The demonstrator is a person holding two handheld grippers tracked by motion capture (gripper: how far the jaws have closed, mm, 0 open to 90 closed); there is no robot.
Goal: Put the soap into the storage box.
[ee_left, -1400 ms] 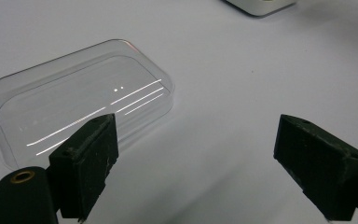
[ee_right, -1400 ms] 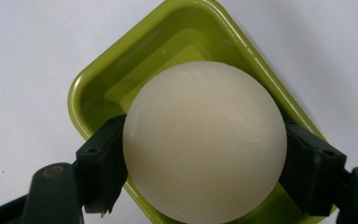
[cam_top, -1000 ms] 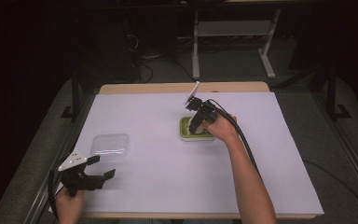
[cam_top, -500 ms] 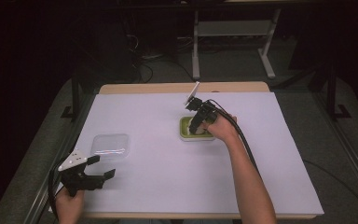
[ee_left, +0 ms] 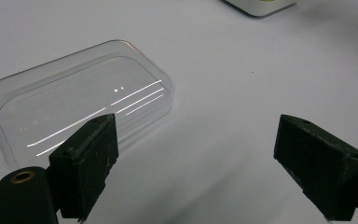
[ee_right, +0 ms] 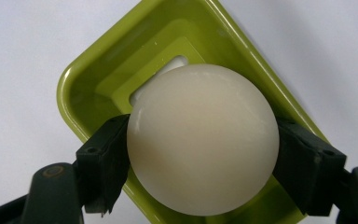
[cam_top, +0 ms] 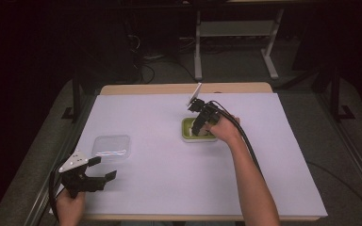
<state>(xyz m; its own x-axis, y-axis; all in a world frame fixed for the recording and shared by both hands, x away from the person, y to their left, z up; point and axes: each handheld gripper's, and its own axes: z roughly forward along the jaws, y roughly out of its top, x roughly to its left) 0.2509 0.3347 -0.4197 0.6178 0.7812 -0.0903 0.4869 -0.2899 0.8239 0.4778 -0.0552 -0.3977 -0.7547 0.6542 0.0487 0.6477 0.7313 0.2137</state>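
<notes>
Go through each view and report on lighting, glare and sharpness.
High view: bright white table cover, dark surroundings, overall soft. Left gripper view: streaks of glare on the clear lid; the near fingers look soft. Right gripper view: evenly lit, the white ball sharp over the green tray.

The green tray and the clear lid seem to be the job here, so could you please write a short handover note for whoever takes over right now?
Right gripper: shut on the white ball, held over the green tray; whether the ball touches the tray cannot be told.
Left gripper: open, holding nothing, near the table's front left corner, beside the clear lid.
The clear lid lies flat on the white sheet, apart from the tray.
Done: ball gripped.
Left, probably: settle where the ball goes, then perhaps fit the lid on the tray.
</notes>
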